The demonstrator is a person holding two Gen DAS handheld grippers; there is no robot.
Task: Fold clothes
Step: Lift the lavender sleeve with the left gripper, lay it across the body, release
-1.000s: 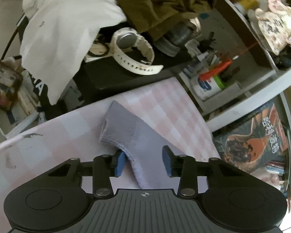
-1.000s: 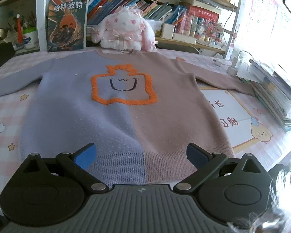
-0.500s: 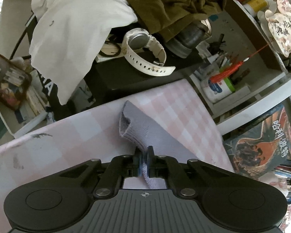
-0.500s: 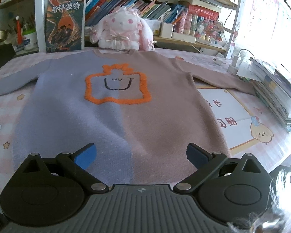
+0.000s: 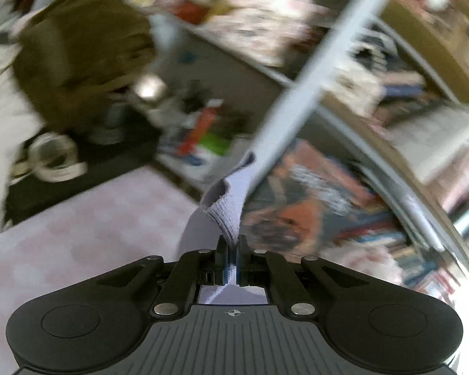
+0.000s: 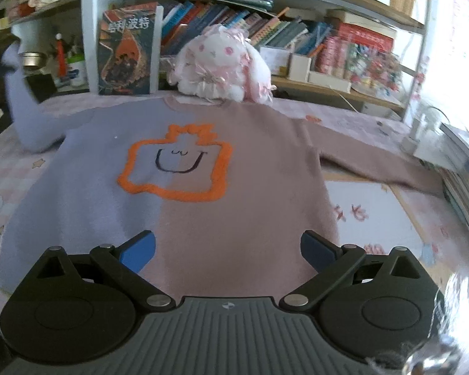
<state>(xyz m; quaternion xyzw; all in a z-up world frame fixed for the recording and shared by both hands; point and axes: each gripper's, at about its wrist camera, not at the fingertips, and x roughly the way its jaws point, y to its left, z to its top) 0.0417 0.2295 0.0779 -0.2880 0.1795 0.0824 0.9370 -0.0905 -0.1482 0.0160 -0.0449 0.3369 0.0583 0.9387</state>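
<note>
A sweater (image 6: 203, 193), lavender on its left half and dusty pink on its right with an orange outline on the chest, lies flat on the pink checked table. My left gripper (image 5: 233, 250) is shut on the lavender sleeve cuff (image 5: 226, 215) and holds it above the table; the left wrist view is blurred. In the right wrist view that sleeve (image 6: 18, 106) stands raised at the far left. My right gripper (image 6: 228, 250) is open and empty over the sweater's lower hem. The pink sleeve (image 6: 375, 165) lies stretched out to the right.
A white and pink plush rabbit (image 6: 222, 62) sits behind the collar, before shelves of books (image 6: 234, 25). A stack of books (image 6: 466, 168) lines the right table edge. A brown garment (image 5: 84, 53) and a white watch (image 5: 53, 159) lie beyond the table's left end.
My left gripper closed on the lavender cuff, then lifted it and swung right toward the shelves. My right gripper stayed open and moved forward over the hem.
</note>
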